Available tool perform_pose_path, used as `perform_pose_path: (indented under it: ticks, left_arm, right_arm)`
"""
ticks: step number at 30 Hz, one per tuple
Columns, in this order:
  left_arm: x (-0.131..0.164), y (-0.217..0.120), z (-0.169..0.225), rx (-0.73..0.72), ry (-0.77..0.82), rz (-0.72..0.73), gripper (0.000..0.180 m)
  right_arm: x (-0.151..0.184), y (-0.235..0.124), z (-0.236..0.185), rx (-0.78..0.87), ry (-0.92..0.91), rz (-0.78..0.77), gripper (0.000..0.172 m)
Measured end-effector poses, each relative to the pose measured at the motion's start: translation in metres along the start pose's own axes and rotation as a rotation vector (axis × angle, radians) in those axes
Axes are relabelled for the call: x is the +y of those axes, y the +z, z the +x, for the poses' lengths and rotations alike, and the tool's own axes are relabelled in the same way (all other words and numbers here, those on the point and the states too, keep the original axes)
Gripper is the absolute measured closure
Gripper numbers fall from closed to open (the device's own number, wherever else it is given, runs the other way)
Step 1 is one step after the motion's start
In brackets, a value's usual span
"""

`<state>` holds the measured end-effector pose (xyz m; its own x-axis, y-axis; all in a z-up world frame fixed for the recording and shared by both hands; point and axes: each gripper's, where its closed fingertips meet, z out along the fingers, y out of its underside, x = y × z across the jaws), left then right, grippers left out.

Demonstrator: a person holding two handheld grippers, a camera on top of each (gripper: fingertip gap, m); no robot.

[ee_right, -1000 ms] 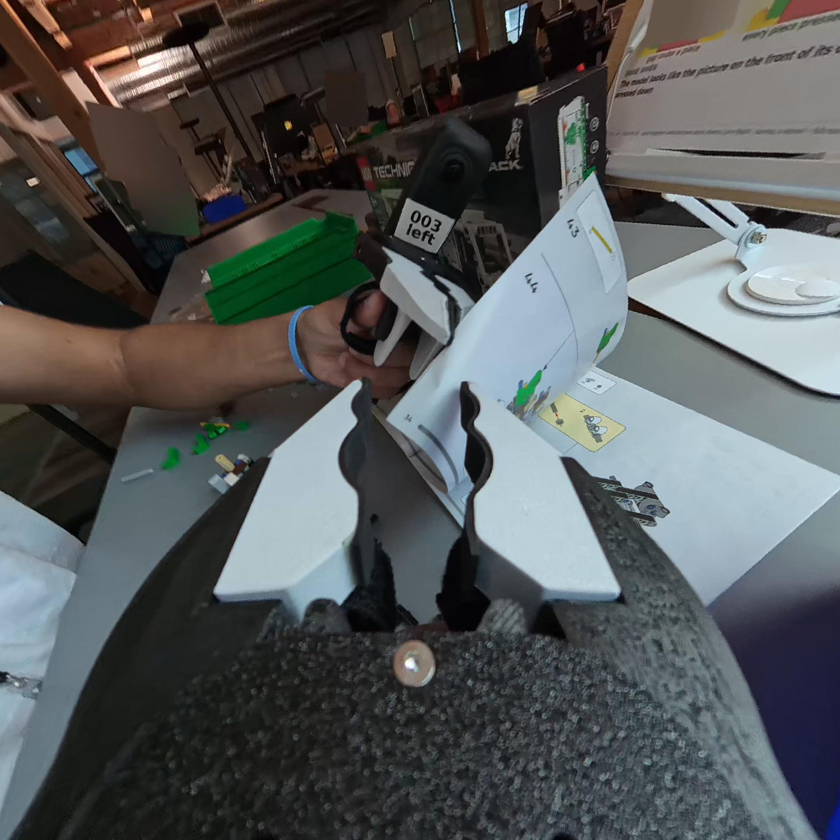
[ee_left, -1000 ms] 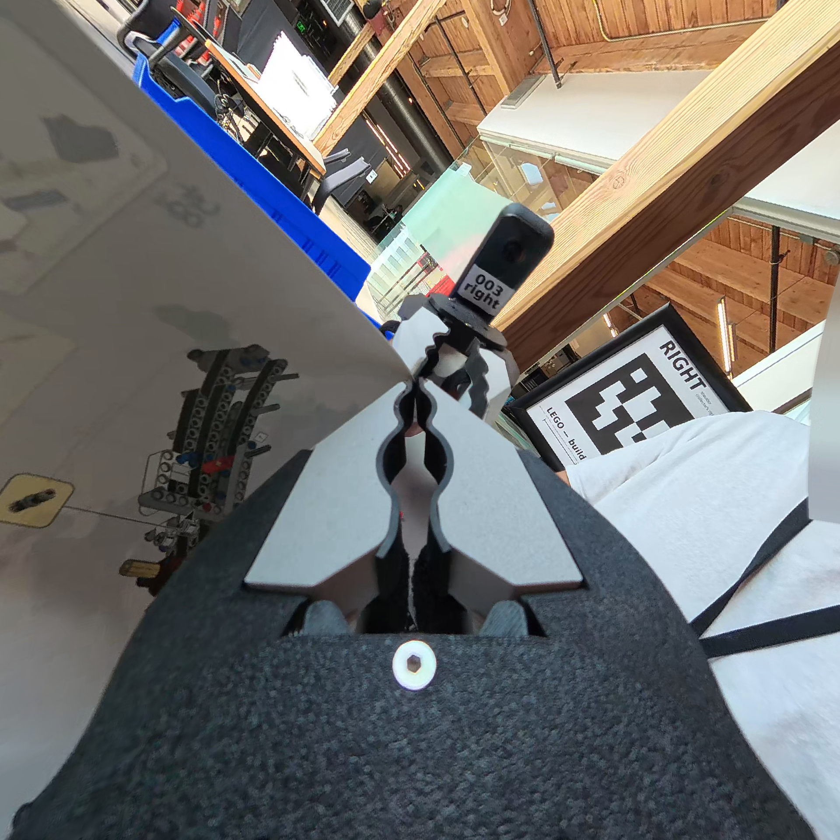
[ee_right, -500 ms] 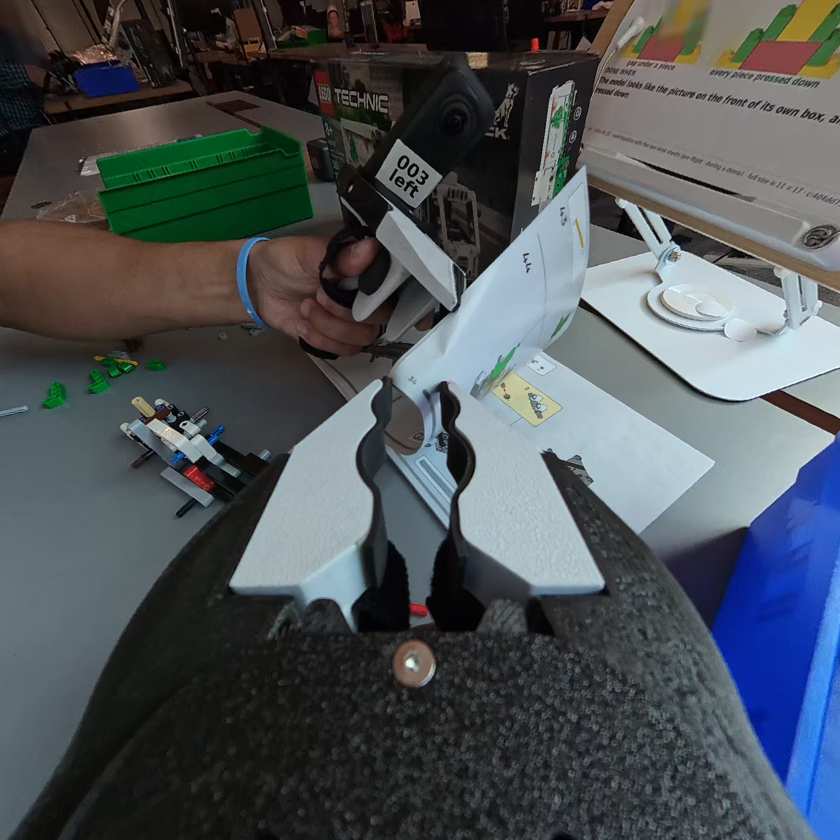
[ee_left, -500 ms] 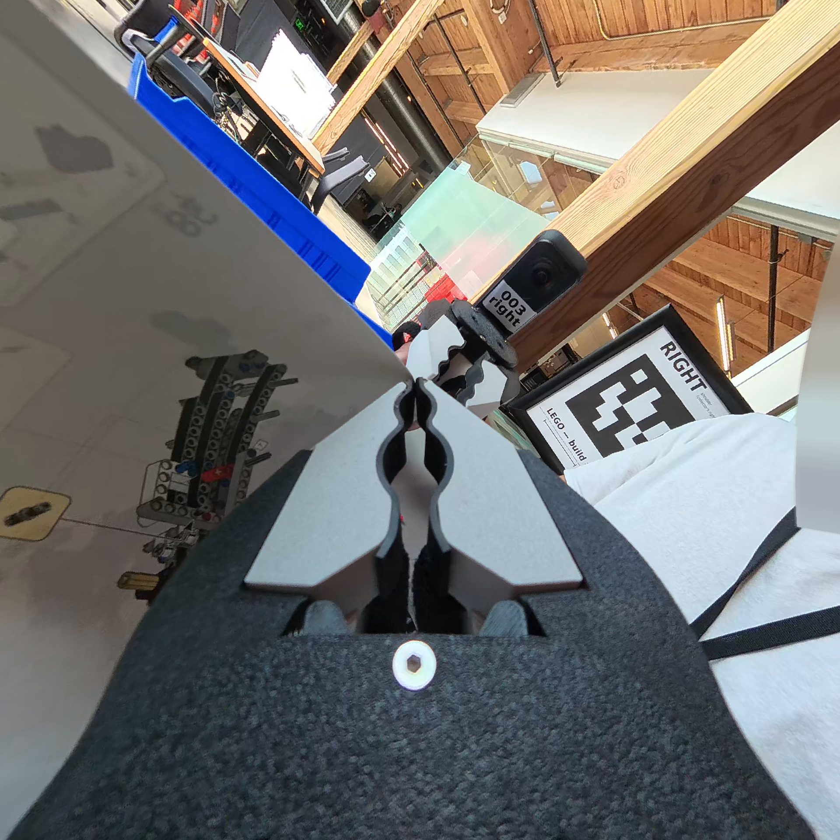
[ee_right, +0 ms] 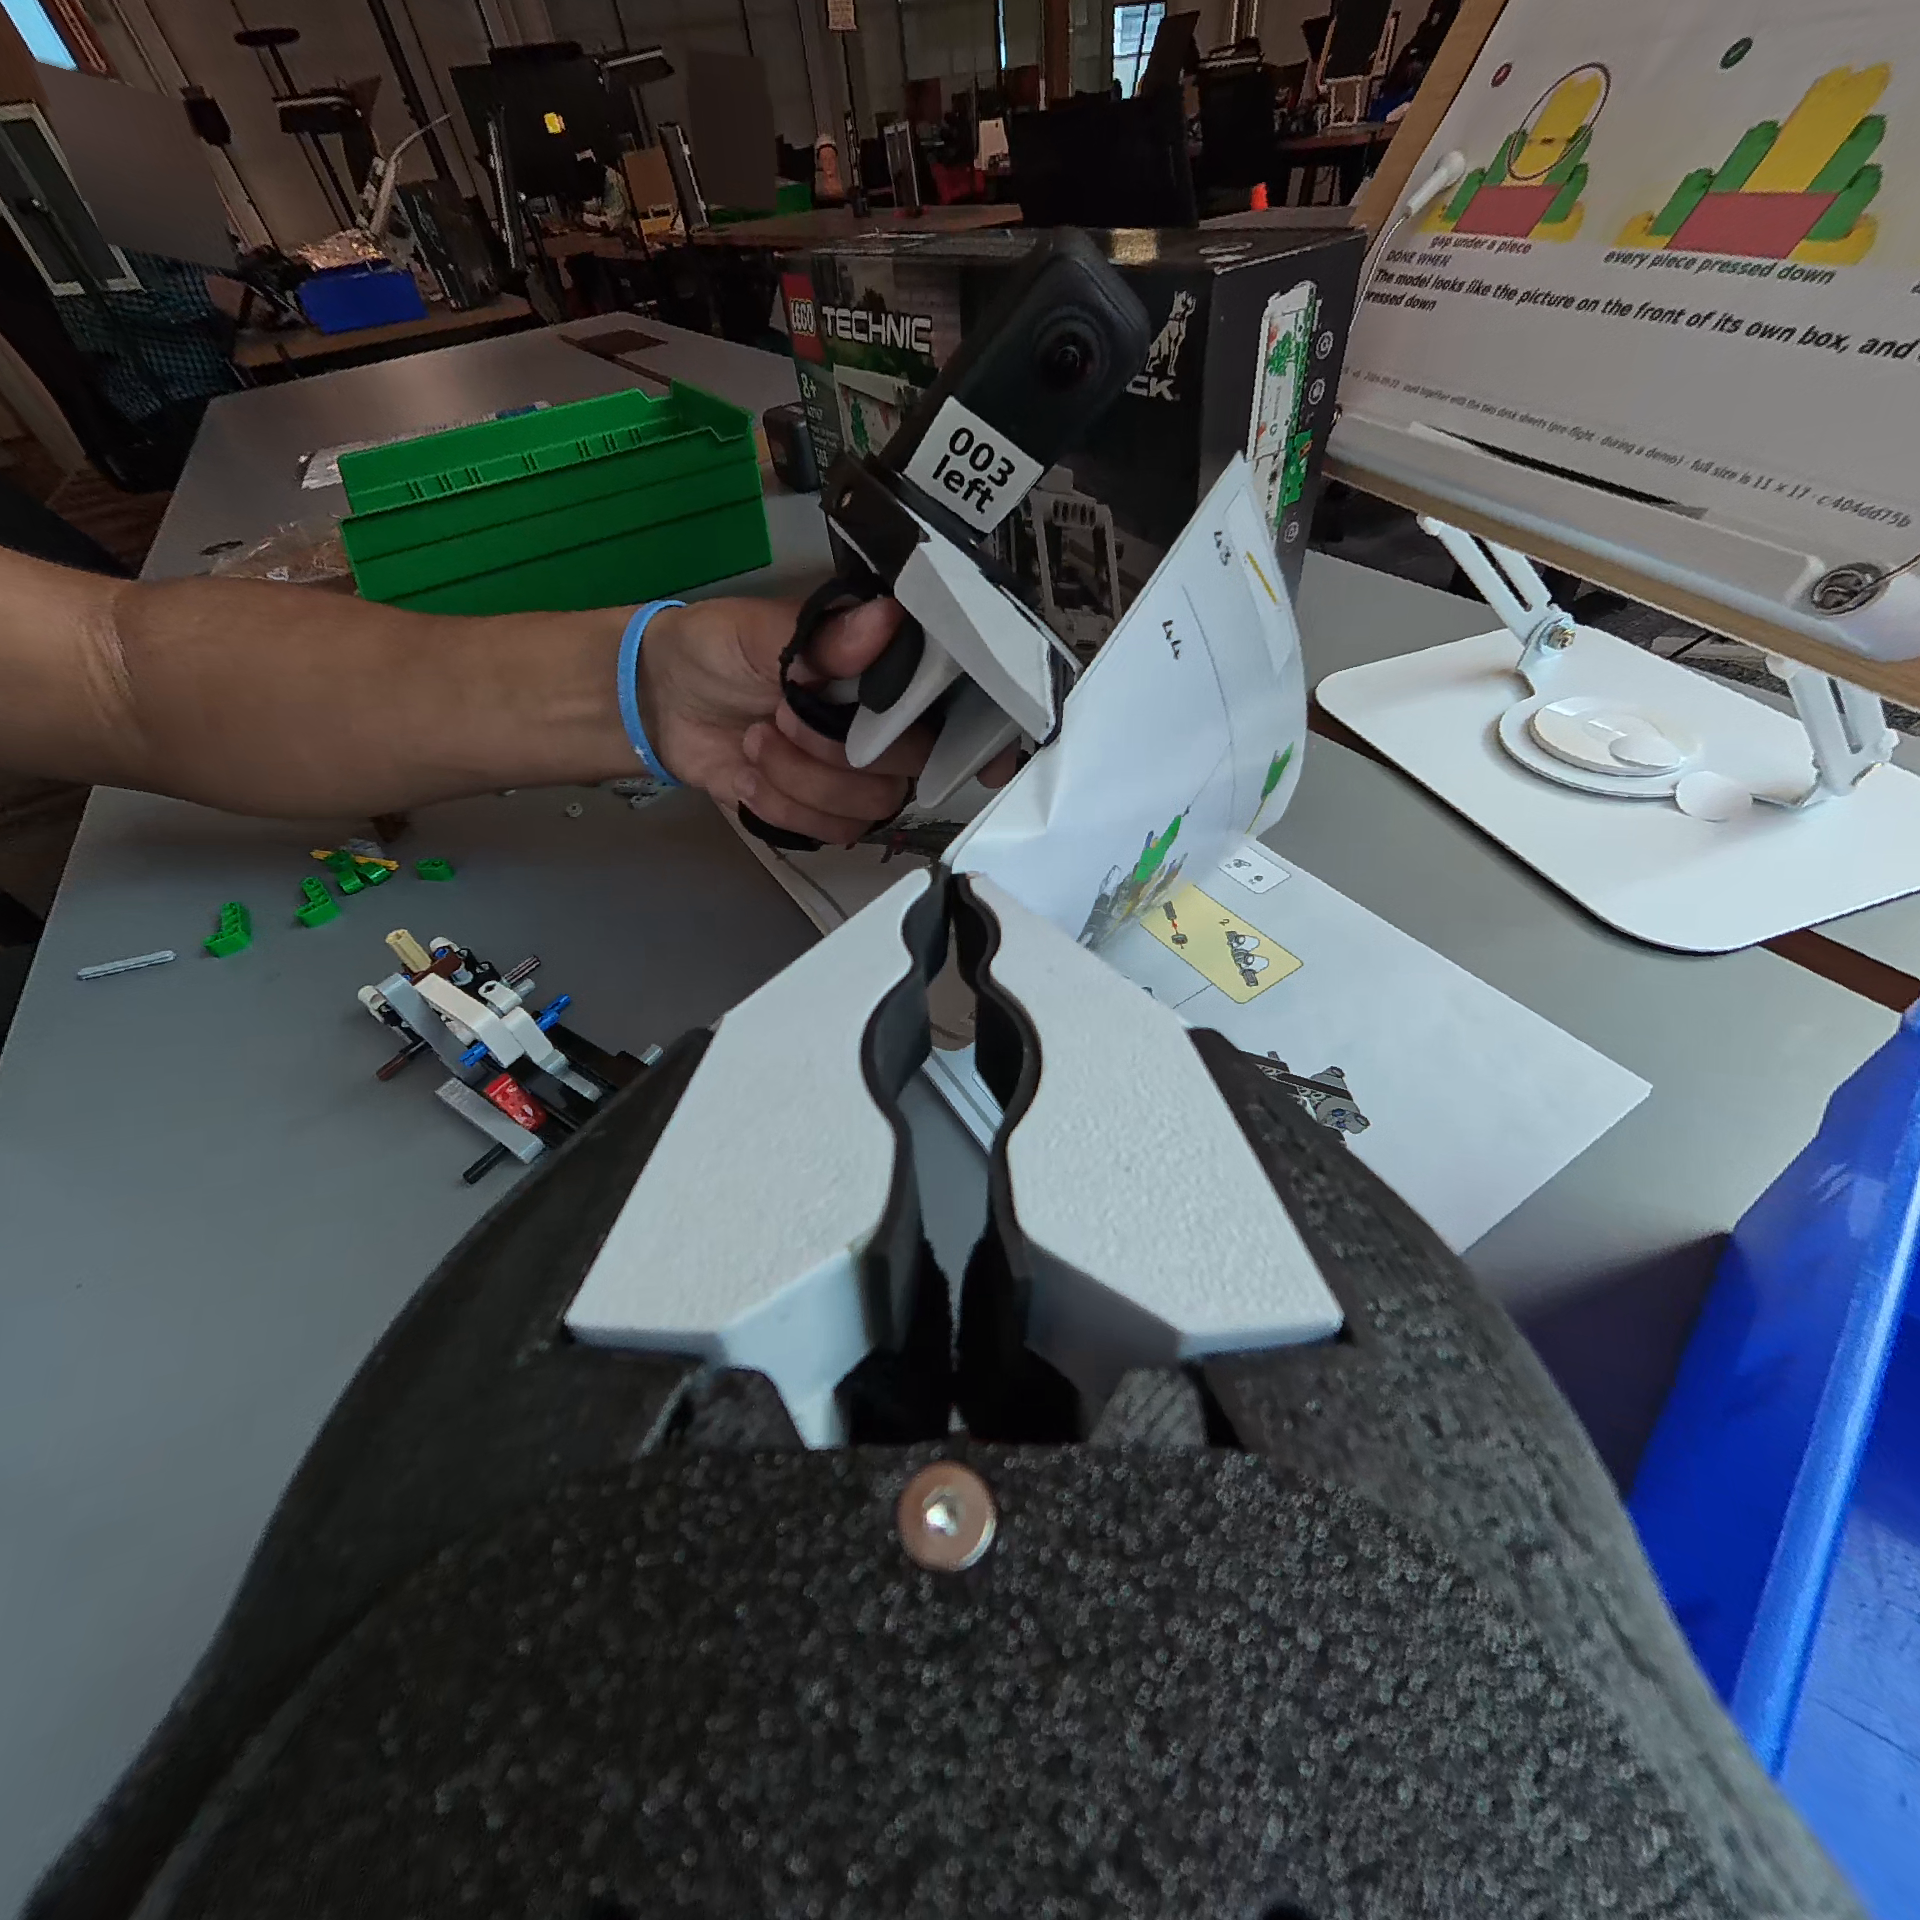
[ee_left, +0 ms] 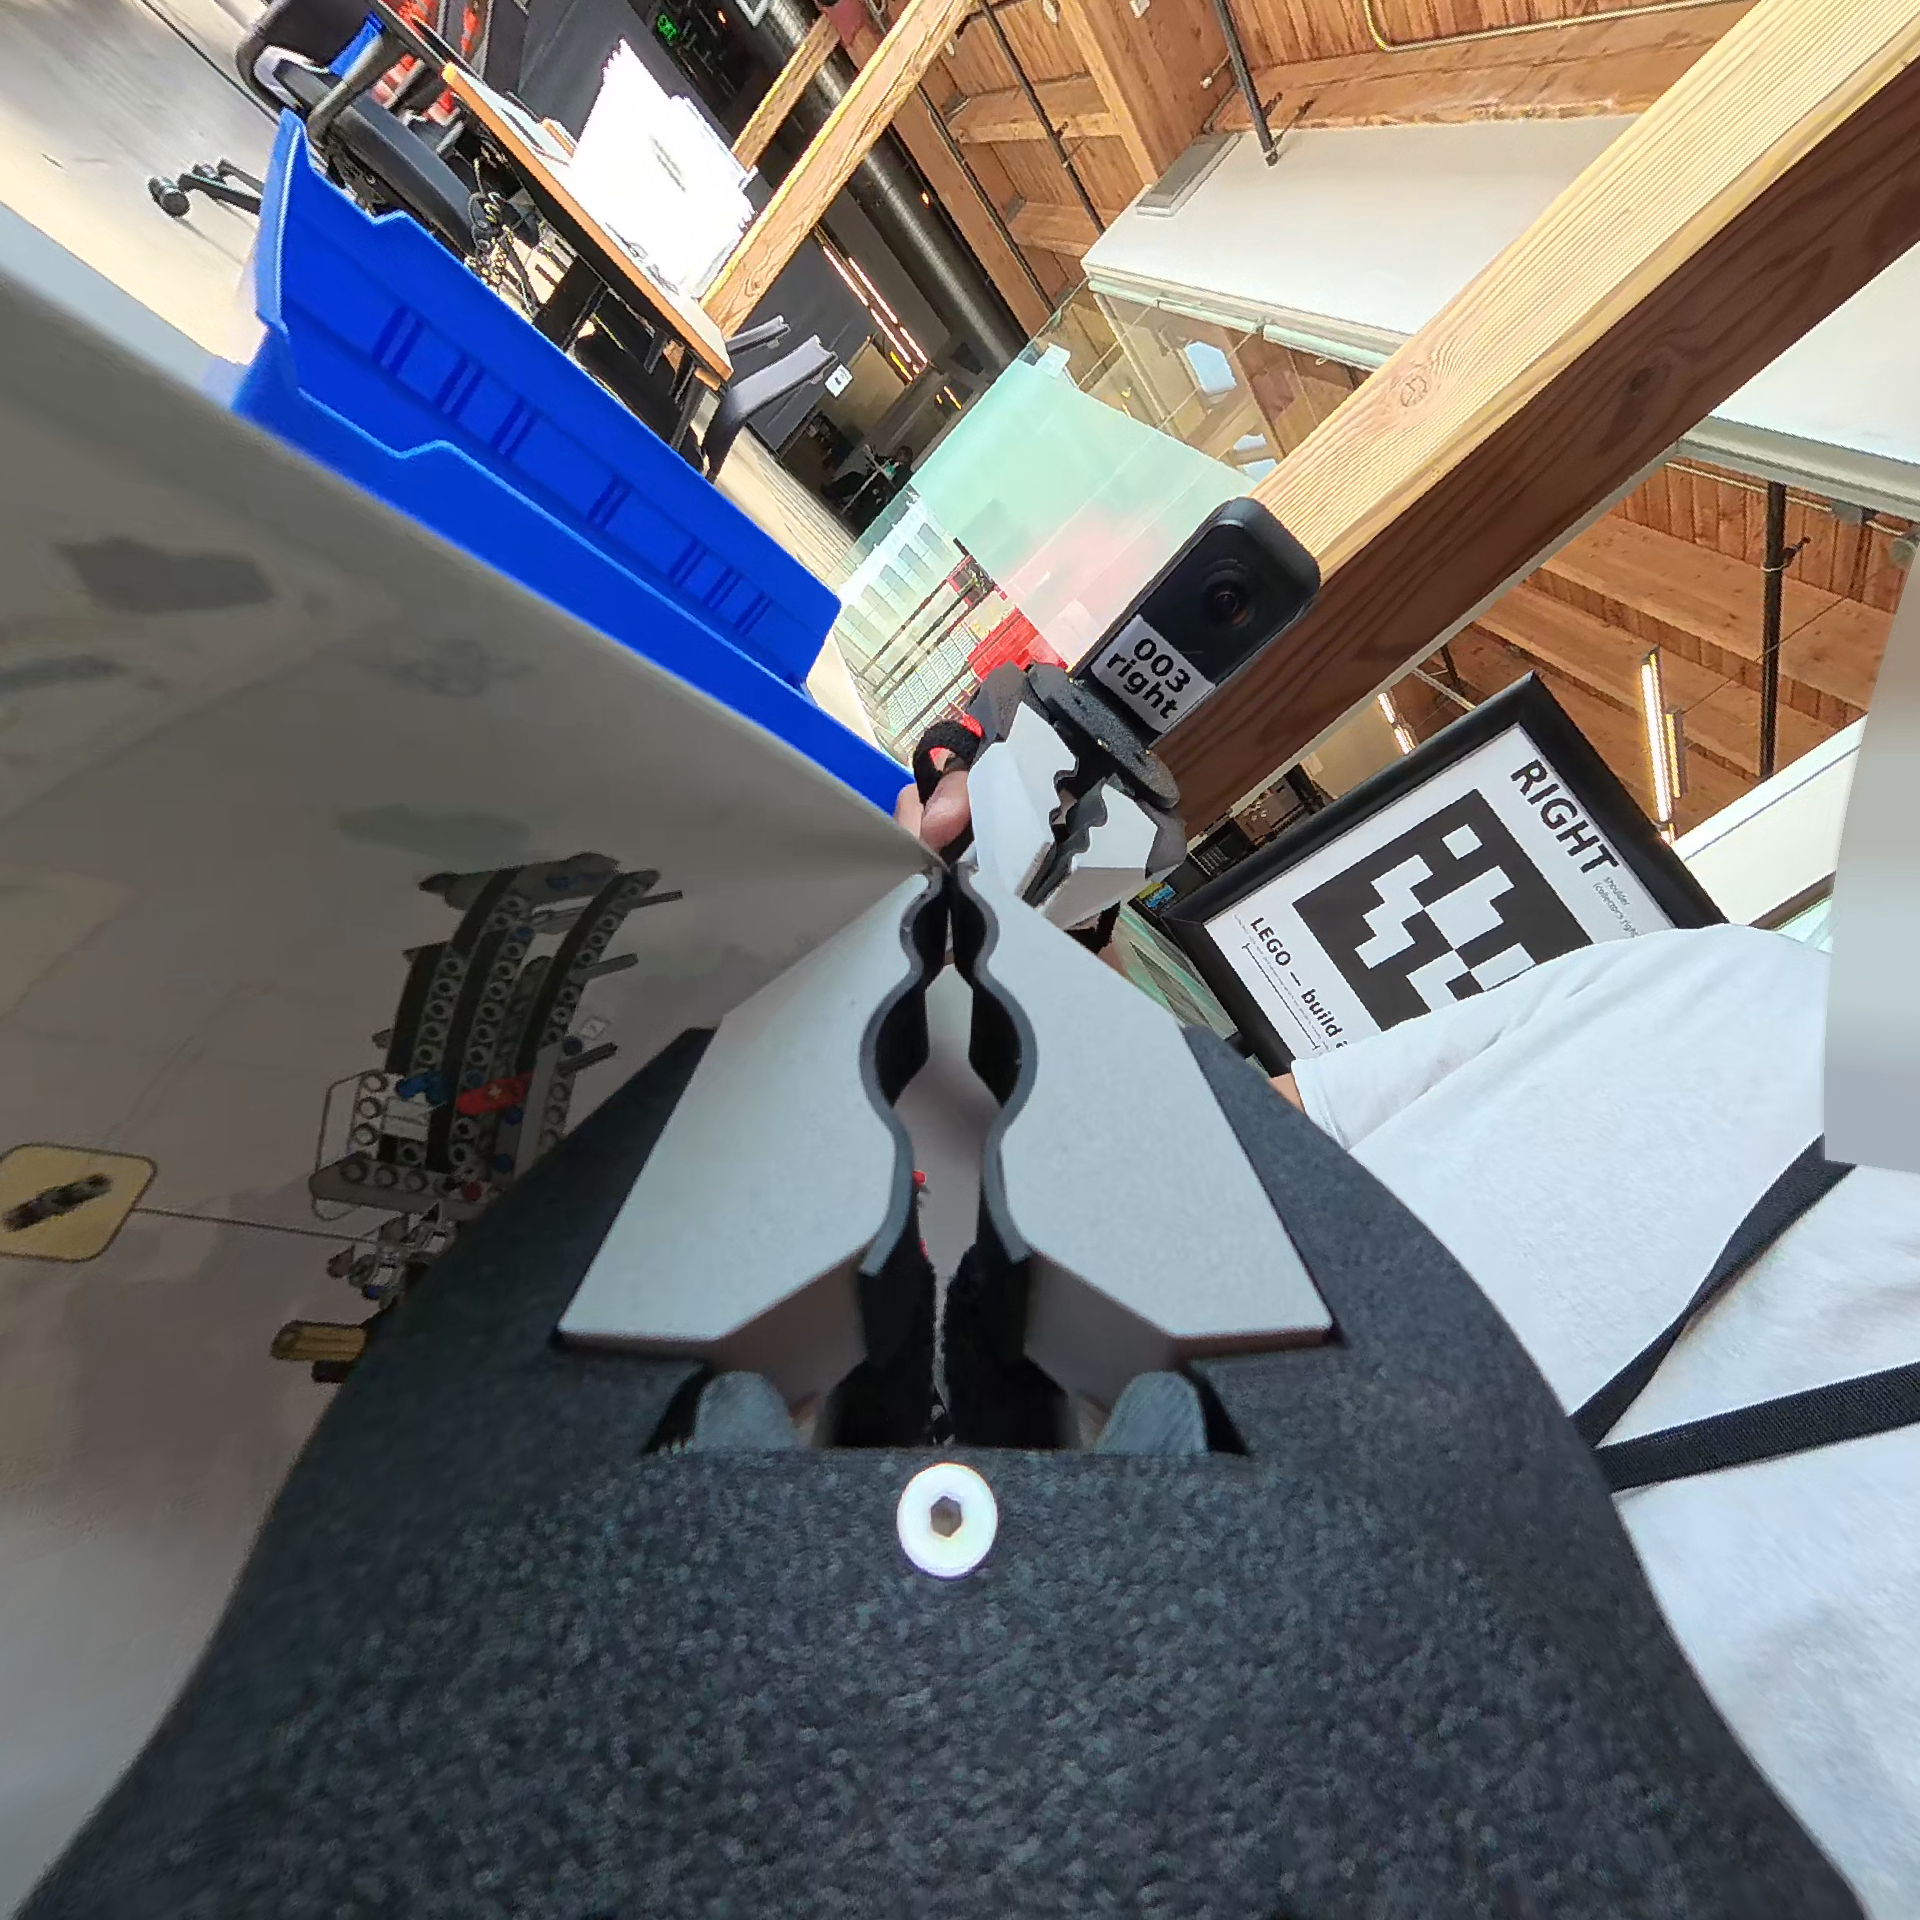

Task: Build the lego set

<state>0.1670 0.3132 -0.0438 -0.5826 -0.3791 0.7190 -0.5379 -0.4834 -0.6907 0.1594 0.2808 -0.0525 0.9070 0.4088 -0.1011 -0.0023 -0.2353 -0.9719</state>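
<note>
While the booklet page (ee_right: 1174, 727) stands lifted off the grey table (ee_right: 260, 1195), the left gripper (ee_left: 948, 883) has its jaws clamped on the page's edge, and the right gripper (ee_right: 951, 883) pinches its lower corner, beside a half-built model (ee_right: 478, 1029).

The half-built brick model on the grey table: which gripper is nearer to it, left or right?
Right. The right gripper pinches the lifted page's corner just beside the model; the left gripper grips the page higher, farther back.
</note>
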Motion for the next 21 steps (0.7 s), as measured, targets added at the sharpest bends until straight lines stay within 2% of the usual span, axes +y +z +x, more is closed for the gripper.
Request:
perform_pose_path:
  ticks: [16, 21]
  left_arm:
    - [0.002, -0.009, 0.004, 0.027, -0.028, 0.013, 0.18]
    - [0.002, -0.01, 0.003, 0.007, -0.013, 0.013, 0.18]
  right_arm:
    - [-0.009, -0.001, 0.009, 0.067, 0.046, 0.038, 0.172]
    - [-0.009, -0.005, 0.024, 0.142, 0.077, 0.044, 0.172]
